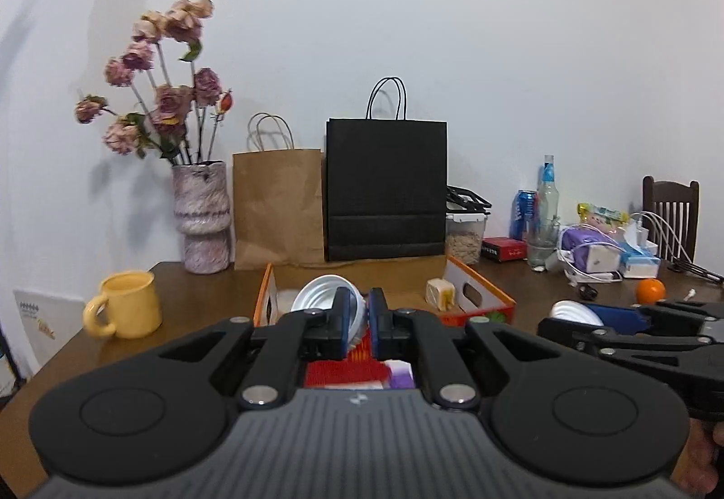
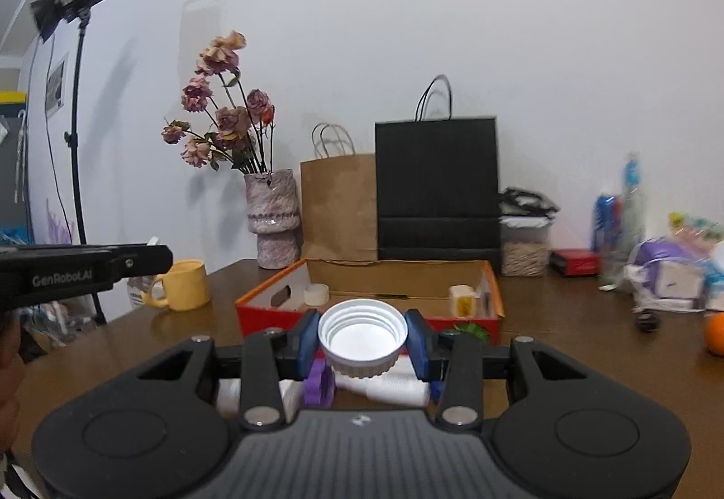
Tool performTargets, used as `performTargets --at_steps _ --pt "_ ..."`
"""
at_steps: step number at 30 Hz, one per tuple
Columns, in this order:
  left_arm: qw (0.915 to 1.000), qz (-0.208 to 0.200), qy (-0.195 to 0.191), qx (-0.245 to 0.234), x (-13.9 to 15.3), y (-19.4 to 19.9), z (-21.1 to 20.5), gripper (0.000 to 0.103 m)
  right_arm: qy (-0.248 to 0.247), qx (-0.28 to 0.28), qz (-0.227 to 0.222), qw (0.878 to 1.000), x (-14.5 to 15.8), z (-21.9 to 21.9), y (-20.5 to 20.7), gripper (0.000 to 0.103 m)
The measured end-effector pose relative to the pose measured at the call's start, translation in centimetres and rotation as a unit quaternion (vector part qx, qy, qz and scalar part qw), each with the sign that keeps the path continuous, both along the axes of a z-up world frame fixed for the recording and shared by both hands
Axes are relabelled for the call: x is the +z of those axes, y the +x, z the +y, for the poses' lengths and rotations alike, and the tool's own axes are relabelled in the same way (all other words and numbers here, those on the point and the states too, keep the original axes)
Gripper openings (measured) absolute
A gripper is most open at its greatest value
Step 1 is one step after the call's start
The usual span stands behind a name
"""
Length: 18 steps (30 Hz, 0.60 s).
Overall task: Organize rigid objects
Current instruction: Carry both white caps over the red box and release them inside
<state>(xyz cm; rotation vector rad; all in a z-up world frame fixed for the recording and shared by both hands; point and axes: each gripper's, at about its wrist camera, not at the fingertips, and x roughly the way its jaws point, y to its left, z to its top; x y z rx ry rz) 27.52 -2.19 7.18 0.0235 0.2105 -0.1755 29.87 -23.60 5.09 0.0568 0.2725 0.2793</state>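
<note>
My right gripper [image 2: 362, 340] is shut on a white ribbed jar lid [image 2: 362, 334], open side facing the camera, held above the near edge of an orange cardboard box [image 2: 271, 300]. My left gripper [image 1: 359, 318] is shut on the rim of another white lid [image 1: 323, 295], held over the same box [image 1: 479, 291]. In the left wrist view the right gripper [image 1: 633, 327] enters from the right with its lid [image 1: 572, 312]. Red and purple items [image 1: 353, 372] lie under the left gripper. A purple piece [image 2: 319, 386] and white pieces [image 2: 393, 388] lie under the right gripper.
A yellow mug [image 1: 126, 304] stands left of the box. A vase of dried roses [image 1: 203, 218], a brown bag [image 1: 278, 205] and a black bag [image 1: 387, 191] line the wall. Bottles, a can, cables and an orange [image 1: 650, 290] crowd the table's right side.
</note>
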Motion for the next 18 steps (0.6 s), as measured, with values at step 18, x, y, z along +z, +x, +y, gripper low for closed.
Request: performTargets --at_steps 18 --pt "0.9942 0.104 -0.022 -0.016 1.5 26.0 -0.7 0.009 0.009 0.033 0.088 0.996 2.4 2.5 28.4 0.039"
